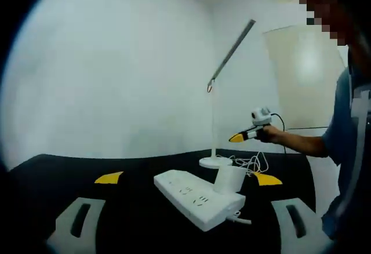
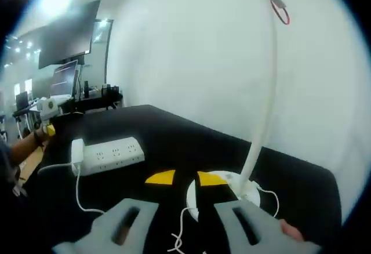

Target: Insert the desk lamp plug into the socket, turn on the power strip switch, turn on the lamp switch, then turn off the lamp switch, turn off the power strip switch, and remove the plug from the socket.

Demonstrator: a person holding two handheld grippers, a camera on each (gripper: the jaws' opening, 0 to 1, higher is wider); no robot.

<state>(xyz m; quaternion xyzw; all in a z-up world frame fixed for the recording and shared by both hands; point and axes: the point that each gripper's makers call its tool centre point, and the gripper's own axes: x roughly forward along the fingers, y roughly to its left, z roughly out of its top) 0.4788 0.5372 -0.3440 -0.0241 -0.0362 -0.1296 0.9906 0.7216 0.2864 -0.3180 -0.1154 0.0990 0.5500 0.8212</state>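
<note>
room: white wall backing a black table (image 1: pixel 145 173)
lamp (image 2: pixel 261 120): standing unlit, plug (image 1: pixel 229 180) already sitting in the power strip (image 1: pixel 197 199)
right gripper (image 2: pixel 179 180): hovering released over the lamp base; go softly for its switch
left gripper (image 1: pixel 188 180): hanging released near the strip

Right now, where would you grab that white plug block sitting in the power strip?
Grip the plug block across its flat side faces, coming from above: it stands upright, proud of the power strip, its top free. The cord leaves low, so stay above it.

Grey tool (image 1: pixel 188 222) jaws, slotted, yellow-tipped; person (image 1: pixel 348 149) in a blue-grey short-sleeved shirt.
</note>
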